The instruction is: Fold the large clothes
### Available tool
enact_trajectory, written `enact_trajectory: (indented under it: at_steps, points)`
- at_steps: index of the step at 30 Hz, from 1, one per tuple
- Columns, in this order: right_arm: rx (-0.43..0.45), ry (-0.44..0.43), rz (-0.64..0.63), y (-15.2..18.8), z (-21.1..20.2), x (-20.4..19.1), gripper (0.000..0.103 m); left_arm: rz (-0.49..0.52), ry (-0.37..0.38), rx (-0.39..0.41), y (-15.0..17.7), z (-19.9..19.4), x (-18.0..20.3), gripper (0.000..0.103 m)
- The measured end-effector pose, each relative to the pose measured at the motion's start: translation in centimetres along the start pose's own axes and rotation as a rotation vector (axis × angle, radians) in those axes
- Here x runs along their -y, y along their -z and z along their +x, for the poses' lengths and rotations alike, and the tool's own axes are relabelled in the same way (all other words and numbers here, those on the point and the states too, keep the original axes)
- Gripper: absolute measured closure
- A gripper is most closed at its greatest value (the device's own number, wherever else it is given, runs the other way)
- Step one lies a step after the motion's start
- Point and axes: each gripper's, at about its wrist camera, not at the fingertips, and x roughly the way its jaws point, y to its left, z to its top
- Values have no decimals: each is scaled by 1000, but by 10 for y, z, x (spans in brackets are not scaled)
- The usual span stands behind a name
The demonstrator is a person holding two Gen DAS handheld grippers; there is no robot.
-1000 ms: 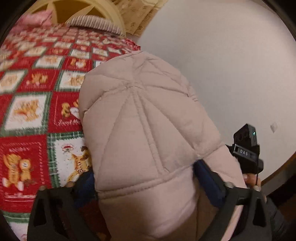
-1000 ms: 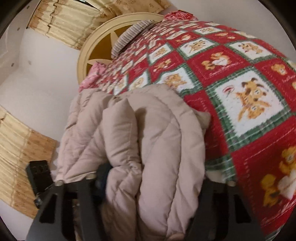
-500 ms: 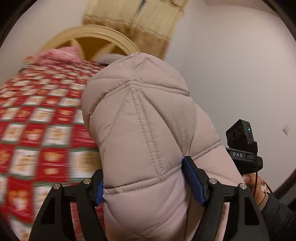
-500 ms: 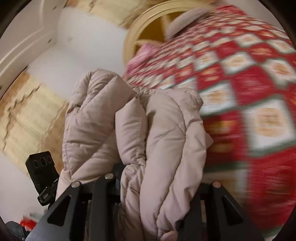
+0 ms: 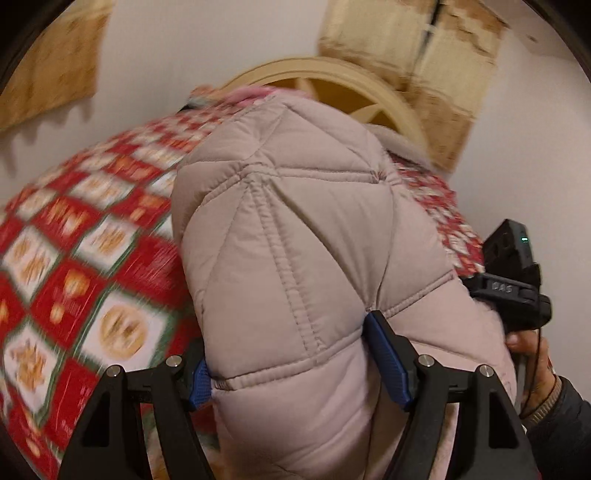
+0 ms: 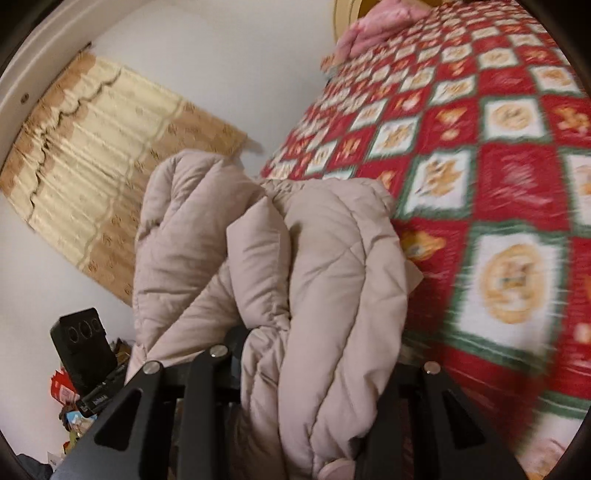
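Garment: a pale pink quilted puffer jacket [image 5: 295,258], bunched into a thick roll, off the bed and carried between the two grippers above the near part of the bedspread.
Left gripper [image 5: 295,354]: blue pads pressed into the padding on both sides, jaws wide because the roll is bulky; they are easing open slightly, yet the jacket is gripped between them.
Right gripper [image 6: 314,369]: jaws clamped on several gathered layers of the jacket; the pads are buried in fabric.
Bed: a red, white and green patchwork bedspread [image 6: 498,184] with small animal motifs; a pink pillow [image 6: 384,22] and a cream curved headboard [image 5: 332,77] at the far end.
Risk, left side: with those jaws loosening, the slick padding could slide out and the roll sag, probably undoing the fold.
Risk, right side: only the outer layers may be pinched, so inner ones might slip free when it is set down.
Risk, landing: the puffy filling would likely spring open on the bed.
Writing: the other gripper's camera mount [image 5: 509,291], at the right of the left view, bears what looks like "DAS", blurred; bedspread lettering is too smeared to read.
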Motion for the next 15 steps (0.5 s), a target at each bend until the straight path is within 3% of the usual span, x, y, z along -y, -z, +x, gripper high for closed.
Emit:
enact_trajectory:
  at_steps: [3,6,11,15]
  points:
    - [-20,24,11,0,10,3,65,-34,-58,11,10,5,-17,8]
    - [-36,76,-13,3,12,7,57,-17,-84,16,12,8,-14,1]
    - [-48,176,-56,16,2,20,43,-32,-85,6,16,18,-11,1]
    - [-40,228,-80,20,2,21,40,-12,-114,18,19,13,-7,1]
